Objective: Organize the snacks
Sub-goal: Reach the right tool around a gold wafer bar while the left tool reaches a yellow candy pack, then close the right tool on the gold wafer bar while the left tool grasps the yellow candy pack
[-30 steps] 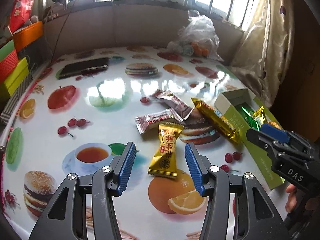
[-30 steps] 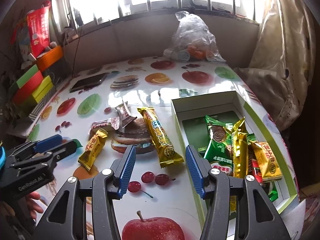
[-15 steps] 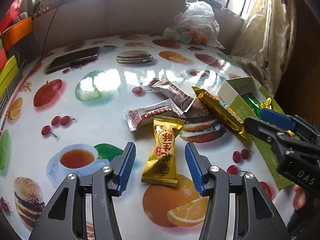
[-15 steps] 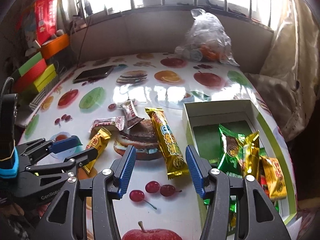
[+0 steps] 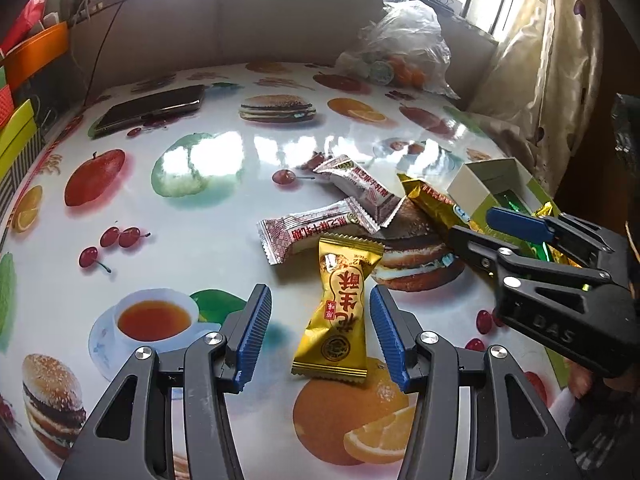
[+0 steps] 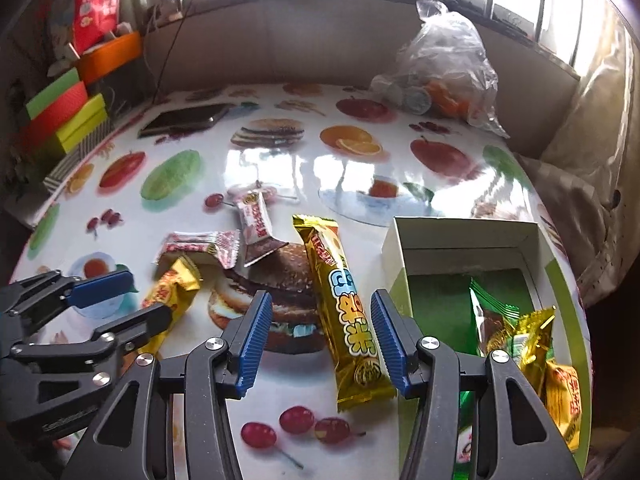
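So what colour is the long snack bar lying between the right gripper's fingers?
Gold, with blue and red lettering; the long snack bar shows best in the right wrist view.

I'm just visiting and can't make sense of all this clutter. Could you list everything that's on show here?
short gold snack: one, gold, between the left claw's fingers
long gold bar: one, gold, between the right claw's fingers
white-red packets: two, white and red, mid-table
box: one, white and green, right edge, holding green and gold snacks
phone: one, dark, far left
plastic bag: one, clear, far side
table: one, white with food prints
left claw: one, black and blue, open
right claw: one, black and blue, open
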Tool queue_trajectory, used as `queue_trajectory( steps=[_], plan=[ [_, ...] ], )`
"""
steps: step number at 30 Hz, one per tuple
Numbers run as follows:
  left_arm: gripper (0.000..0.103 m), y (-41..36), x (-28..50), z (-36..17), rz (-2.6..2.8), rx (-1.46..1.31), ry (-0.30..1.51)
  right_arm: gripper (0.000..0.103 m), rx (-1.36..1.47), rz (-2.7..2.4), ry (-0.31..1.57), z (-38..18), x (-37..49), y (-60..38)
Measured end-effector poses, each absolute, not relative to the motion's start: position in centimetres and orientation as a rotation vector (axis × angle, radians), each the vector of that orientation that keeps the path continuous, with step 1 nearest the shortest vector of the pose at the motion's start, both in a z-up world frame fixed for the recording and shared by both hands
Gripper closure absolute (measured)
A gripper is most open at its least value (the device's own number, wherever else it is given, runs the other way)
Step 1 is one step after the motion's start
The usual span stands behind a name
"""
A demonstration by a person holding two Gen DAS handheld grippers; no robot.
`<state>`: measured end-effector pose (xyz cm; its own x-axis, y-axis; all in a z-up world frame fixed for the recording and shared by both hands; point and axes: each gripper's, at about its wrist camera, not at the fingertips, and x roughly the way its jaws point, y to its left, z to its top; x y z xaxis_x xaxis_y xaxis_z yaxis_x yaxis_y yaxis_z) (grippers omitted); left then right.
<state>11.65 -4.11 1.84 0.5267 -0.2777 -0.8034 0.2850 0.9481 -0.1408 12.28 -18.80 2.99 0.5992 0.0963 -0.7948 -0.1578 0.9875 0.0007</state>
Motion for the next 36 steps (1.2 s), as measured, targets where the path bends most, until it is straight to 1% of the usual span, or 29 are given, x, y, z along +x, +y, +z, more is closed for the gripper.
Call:
queue_trajectory(
  steps=[12,17,19,23,25,36],
  plan=[
    [0.051,-4.0,11.9,1.8,-0.331,-0.002,0.963,0.053,-0.112,0.163,0.952,1.3,14.1,-18.3],
    [0.051,-4.0,12.0,1.8,-0.327,-0.003,0.964,0.060,-0.092,0.181,0.962,1.1,14.3,-18.2],
    [0.051,-4.1,12.1,1.6,-0.323,-0.002,0.970,0.066,-0.088,0.165,0.958,1.1,14.5,-18.2],
    [0.051,-4.0,12.2,1.5,-0.316,-0.003,0.973,0.069,-0.078,0.154,0.955,1.0,15.0,-18.3],
    [0.051,-4.0,12.3,1.4,-0.312,-0.002,0.974,0.073,-0.085,0.148,0.958,0.9,15.1,-18.3],
    [0.051,-4.2,12.1,1.4,-0.297,0.020,0.966,0.080,-0.084,0.123,0.947,0.8,15.0,-18.4]
  ],
)
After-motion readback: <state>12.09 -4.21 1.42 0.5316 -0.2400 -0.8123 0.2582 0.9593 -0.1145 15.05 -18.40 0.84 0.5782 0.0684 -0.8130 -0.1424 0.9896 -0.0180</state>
